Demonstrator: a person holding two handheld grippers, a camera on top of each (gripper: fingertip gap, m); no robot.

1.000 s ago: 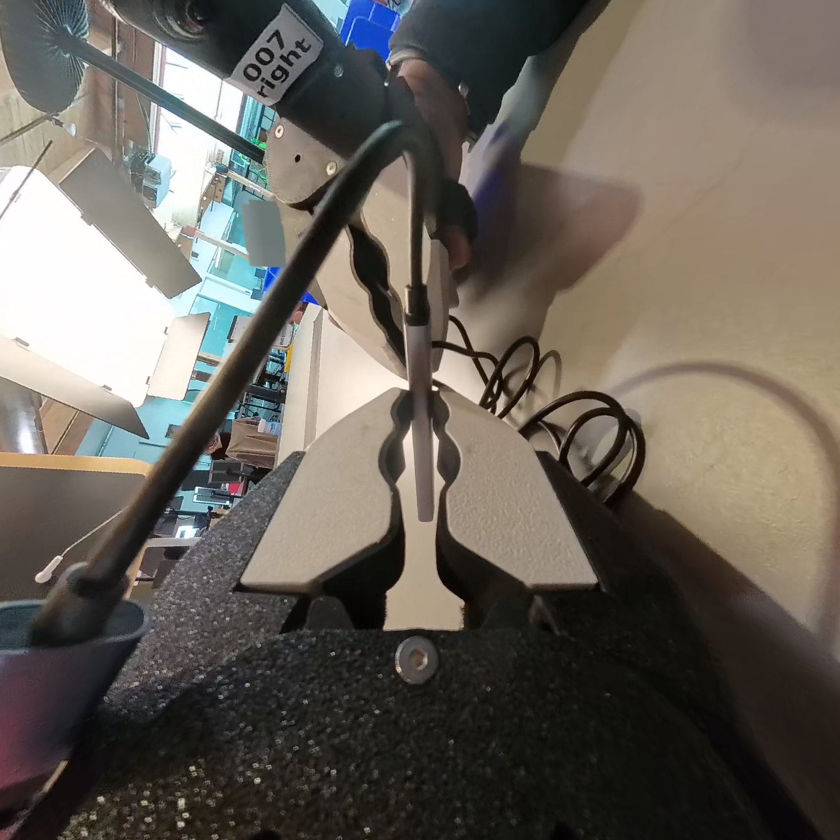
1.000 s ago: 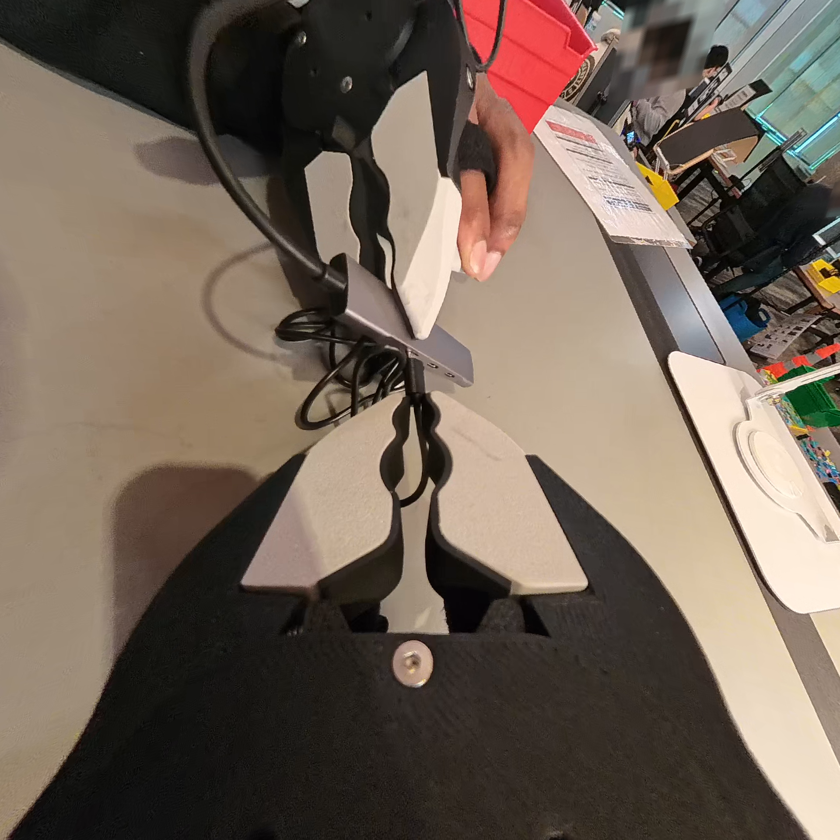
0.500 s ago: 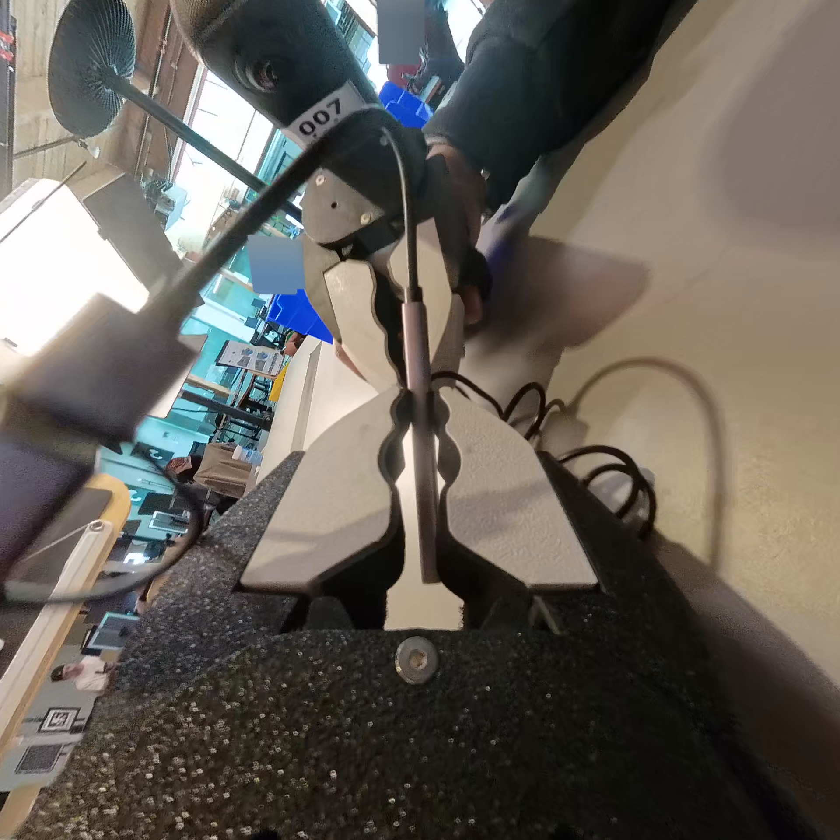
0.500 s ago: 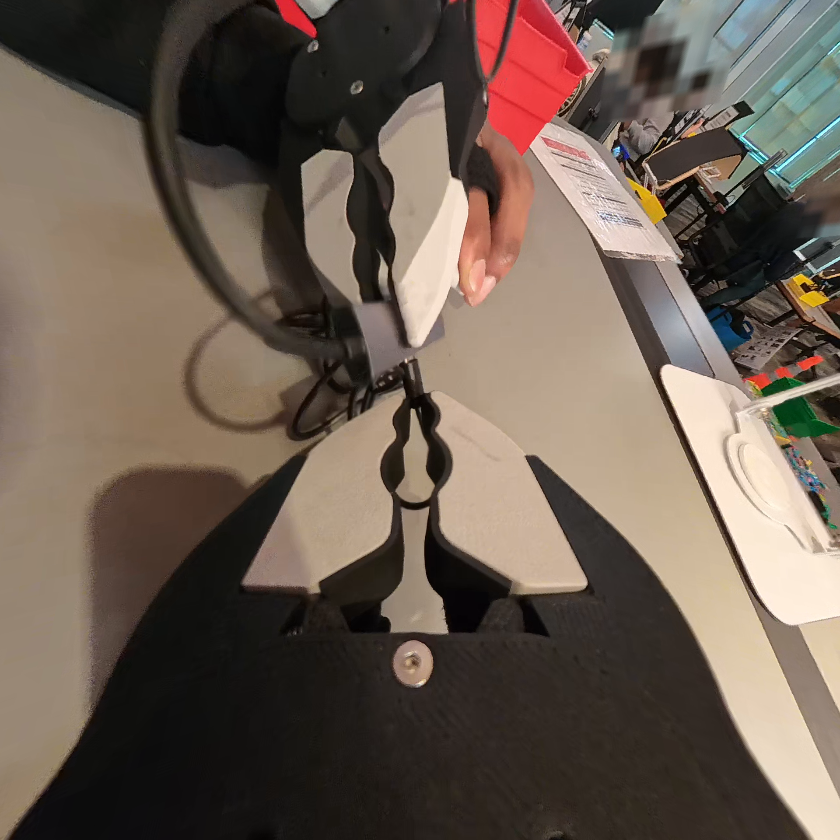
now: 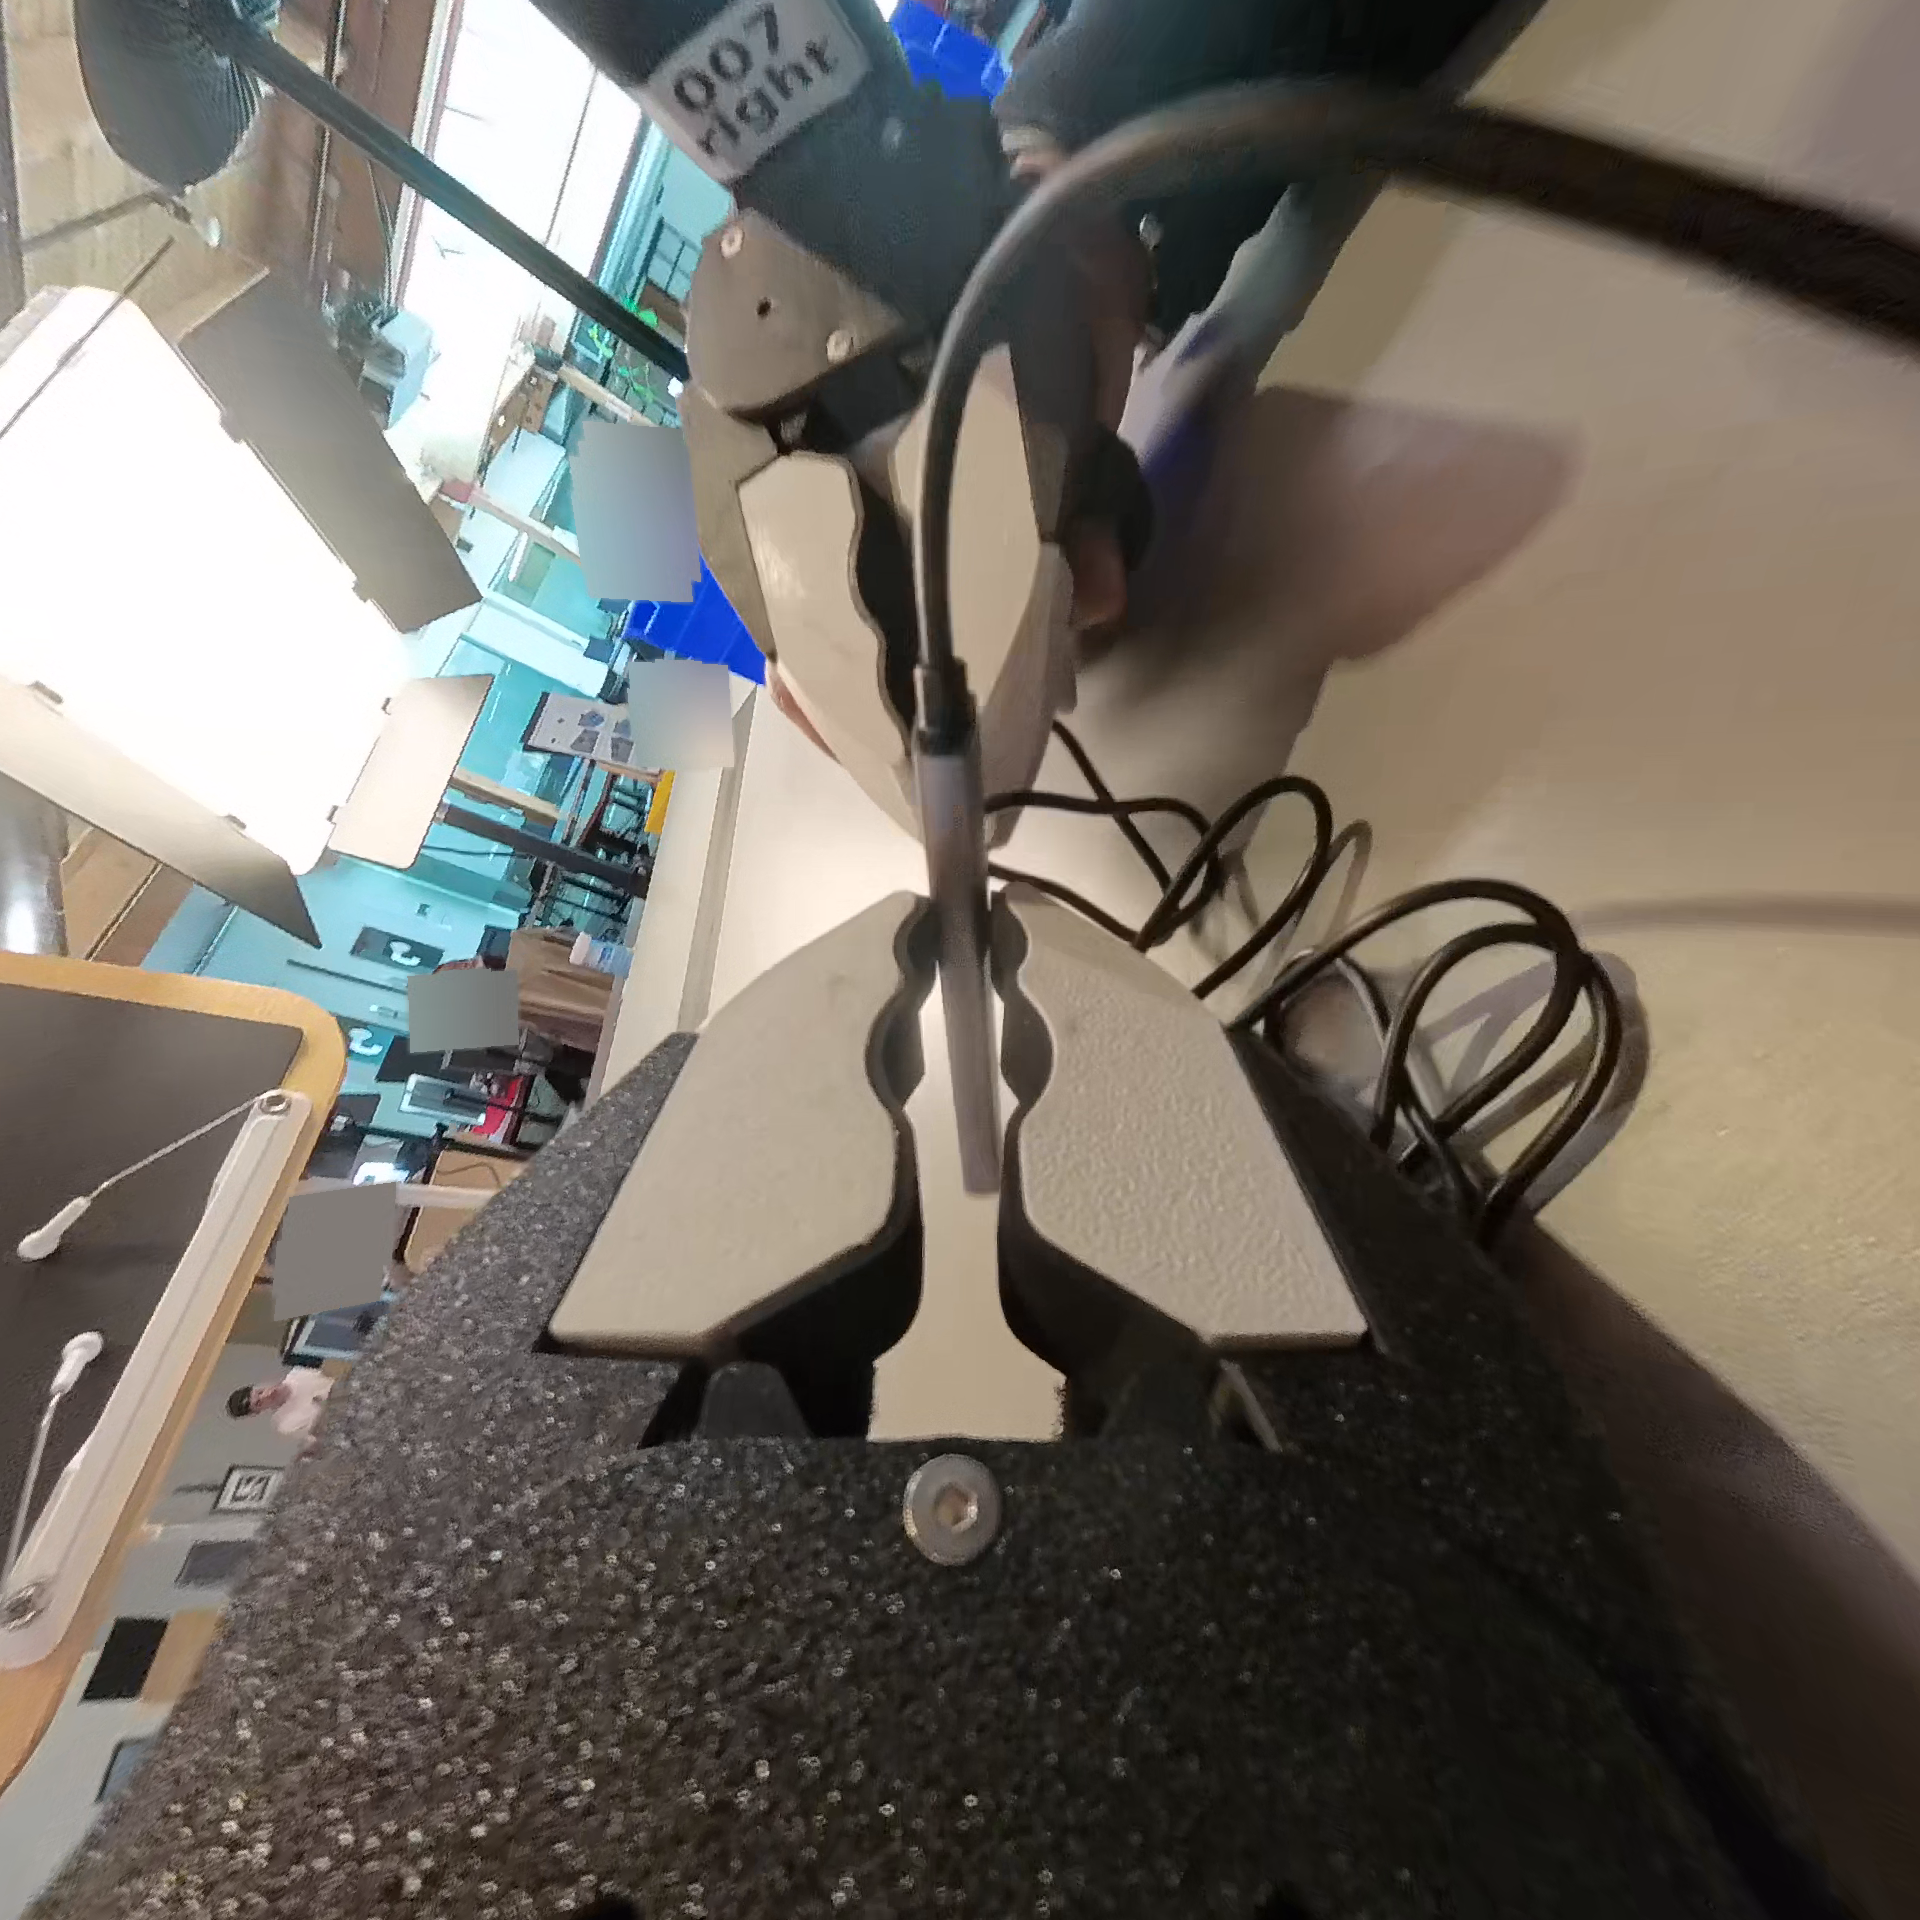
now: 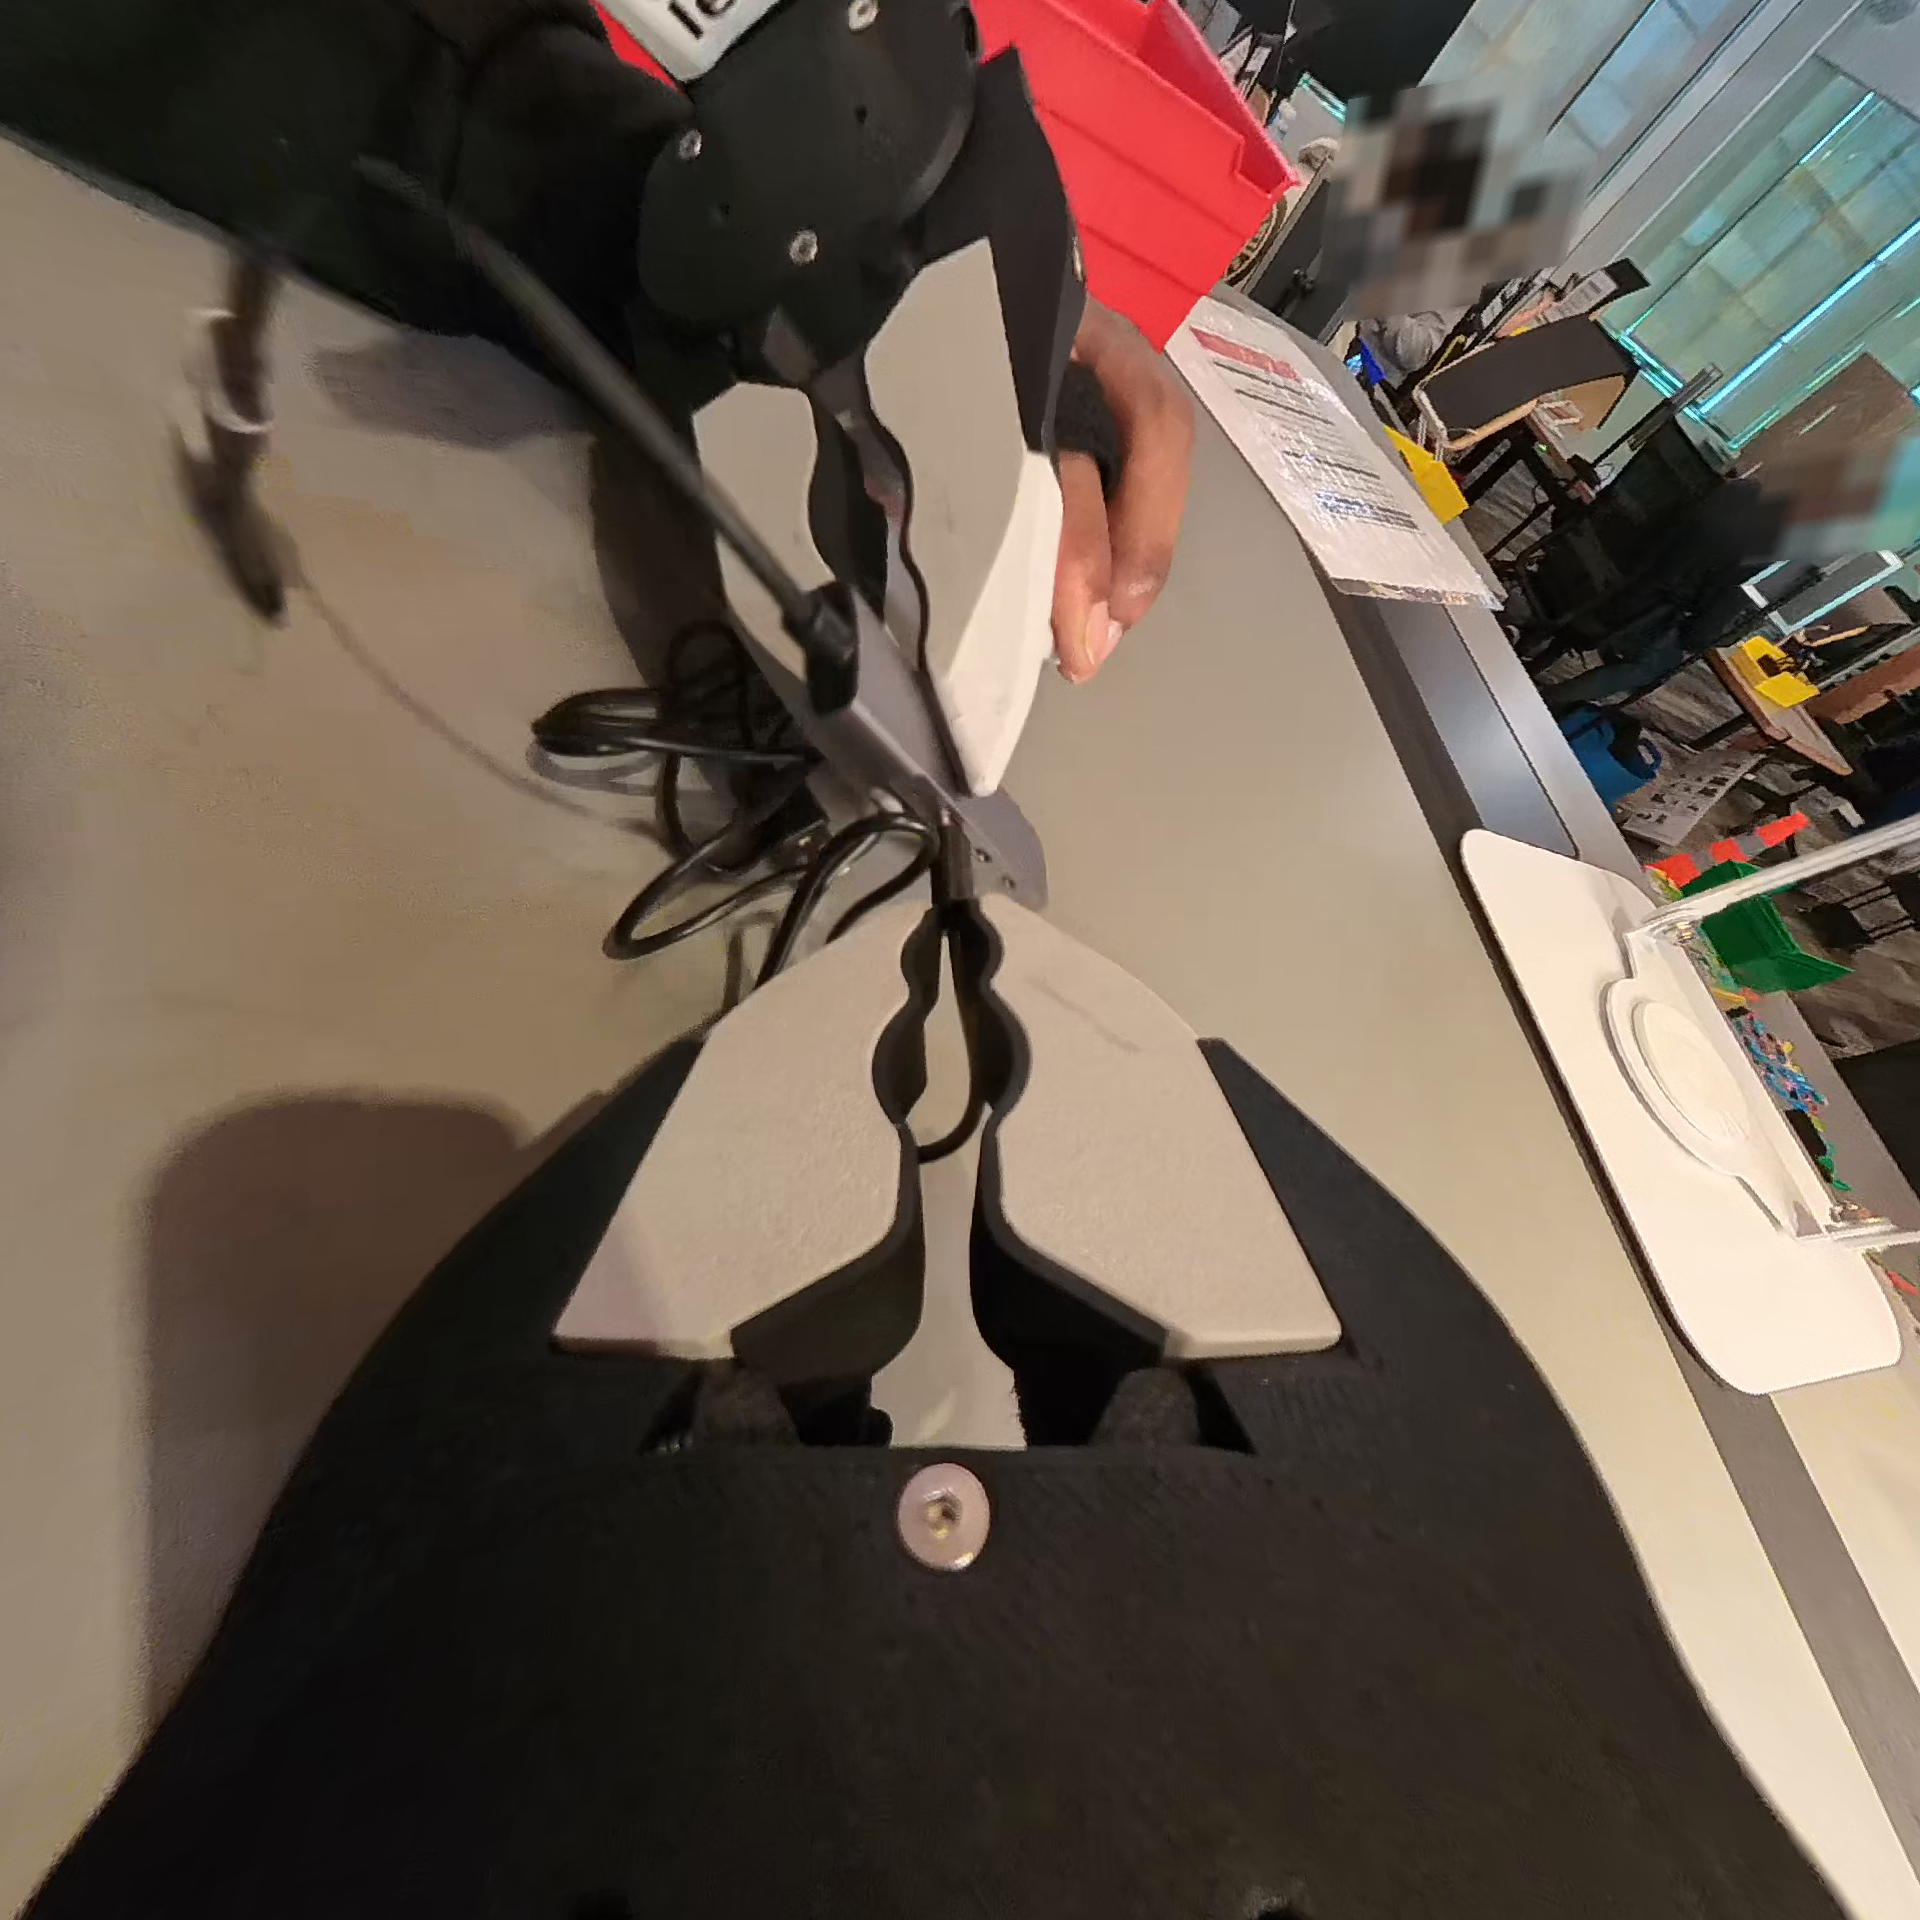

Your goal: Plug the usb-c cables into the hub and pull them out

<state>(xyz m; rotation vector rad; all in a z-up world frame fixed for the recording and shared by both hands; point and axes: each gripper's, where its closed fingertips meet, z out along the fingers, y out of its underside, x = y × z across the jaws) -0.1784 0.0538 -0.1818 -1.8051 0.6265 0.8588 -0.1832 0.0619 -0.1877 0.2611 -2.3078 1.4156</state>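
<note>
**Kid:** What have you got on the left?

**Me:** My left gripper (image 5: 956, 935) is squeezed shut on the hub (image 5: 961, 997), a thin grey bar held up above the counter (image 6: 1247, 727). Its own thick cord (image 5: 1558, 177) hangs off the top.

**Kid:** And the right?

**Me:** My right gripper (image 6: 961, 920) is pinched tight on the little black plug of a usb-c cable (image 6: 956, 873). The plug sits at the end of the hub. I can't tell if it's all the way in.

**Kid:** What could go wrong?

**Me:** If I tug crooked, the plug might bend or slip out of my pinch. The hub could twist too. The loose loops (image 6: 717, 883) could snag.
</note>
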